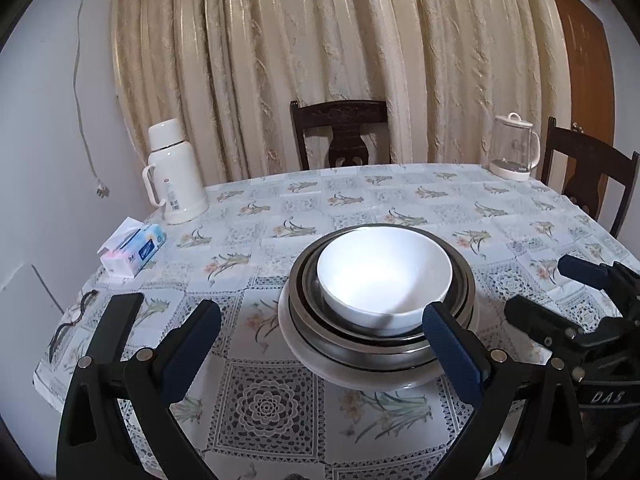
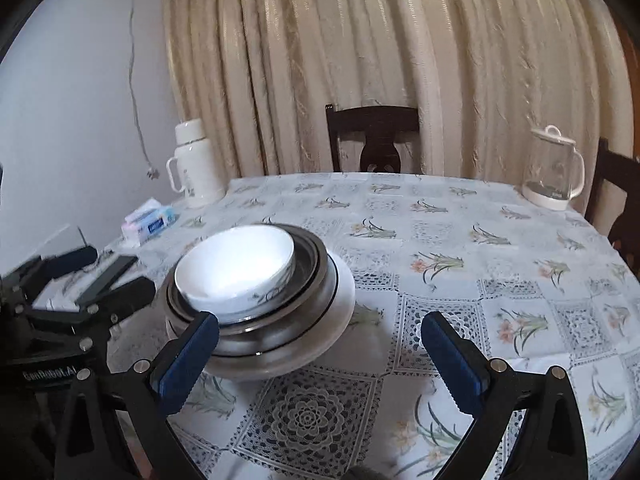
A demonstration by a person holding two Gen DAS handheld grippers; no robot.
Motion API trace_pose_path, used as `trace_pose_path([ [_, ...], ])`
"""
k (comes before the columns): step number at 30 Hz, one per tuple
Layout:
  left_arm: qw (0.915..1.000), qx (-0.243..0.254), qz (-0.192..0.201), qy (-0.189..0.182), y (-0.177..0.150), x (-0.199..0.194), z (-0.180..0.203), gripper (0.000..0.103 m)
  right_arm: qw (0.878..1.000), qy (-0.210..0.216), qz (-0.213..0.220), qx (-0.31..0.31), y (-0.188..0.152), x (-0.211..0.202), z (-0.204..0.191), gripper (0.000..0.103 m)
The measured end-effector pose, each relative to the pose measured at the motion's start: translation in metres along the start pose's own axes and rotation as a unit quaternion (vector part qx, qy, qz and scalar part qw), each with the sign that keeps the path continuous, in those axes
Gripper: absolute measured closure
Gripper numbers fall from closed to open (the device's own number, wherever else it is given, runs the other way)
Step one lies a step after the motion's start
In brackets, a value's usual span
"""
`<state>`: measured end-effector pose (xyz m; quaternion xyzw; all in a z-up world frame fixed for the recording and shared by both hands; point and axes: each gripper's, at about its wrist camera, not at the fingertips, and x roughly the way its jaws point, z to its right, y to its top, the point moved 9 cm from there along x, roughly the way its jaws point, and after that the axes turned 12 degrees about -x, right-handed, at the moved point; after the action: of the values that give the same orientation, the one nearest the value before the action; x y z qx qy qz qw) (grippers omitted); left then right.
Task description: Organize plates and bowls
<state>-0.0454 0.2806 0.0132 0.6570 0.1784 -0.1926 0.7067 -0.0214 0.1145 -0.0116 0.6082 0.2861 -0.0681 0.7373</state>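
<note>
Curtain (image 1: pixel 320 60): cream, pleated, fills the upper half of both views.

Bench (image 1: pixel 400 196): covered by a floral and lace-patterned cloth, spans the middle and lower frame in both views.

Chairs: one dark wooden chair (image 1: pixel 340 136) behind the far edge at centre; a second chair (image 1: pixel 588 172) at the right edge of the left wrist view.

Left gripper (image 1: pixel 320 344): lower frame of its own view, fingers (image 1: pixel 192 348) spread wide and holding nothing, the right-hand blue pad overlapping the near right side of the stack in the picture. Also seen at the left edge of the right wrist view.

Right gripper (image 2: pixel 320 356): lower frame of its own view, fingers (image 2: pixel 452 364) spread wide and empty, the left-hand pad in front of the stack's near edge. Whether either pad touches the stack cannot be told.

Stack, centre of the left wrist view and left of centre in the right wrist view:
- white plate (image 1: pixel 304 356) at the bottom, resting on the cloth;
- metal bowls (image 1: pixel 304 280), nested, on the plate;
- white bowl (image 1: pixel 384 272), upright, on top, with a dark painted motif on its outer wall.

Thermos (image 1: pixel 176 172): white, handled, upright at the far left corner.

Glass kettle (image 1: pixel 514 148): white lid and base, far right corner.

Tissue pack (image 1: pixel 134 250): blue and pink, left side, in front of the thermos.

Cable with plug (image 1: pixel 100 188): hangs down the wall, upper left.
</note>
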Motion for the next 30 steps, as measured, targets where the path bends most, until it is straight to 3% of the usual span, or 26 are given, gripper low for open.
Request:
trace_pose_path([
  [10, 0.9998, -0.006, -0.016, 0.012, -0.007, 0.012, -0.009, 0.002, 0.999, 0.004, -0.028, -0.030, -0.012, 0.008, -0.019, 0.000],
  [30, 0.9992, -0.011, -0.033, 0.020, -0.018, 0.025, -0.016, 0.002, 0.998, 0.024, -0.044, -0.040, -0.018, 0.015, -0.032, 0.000],
])
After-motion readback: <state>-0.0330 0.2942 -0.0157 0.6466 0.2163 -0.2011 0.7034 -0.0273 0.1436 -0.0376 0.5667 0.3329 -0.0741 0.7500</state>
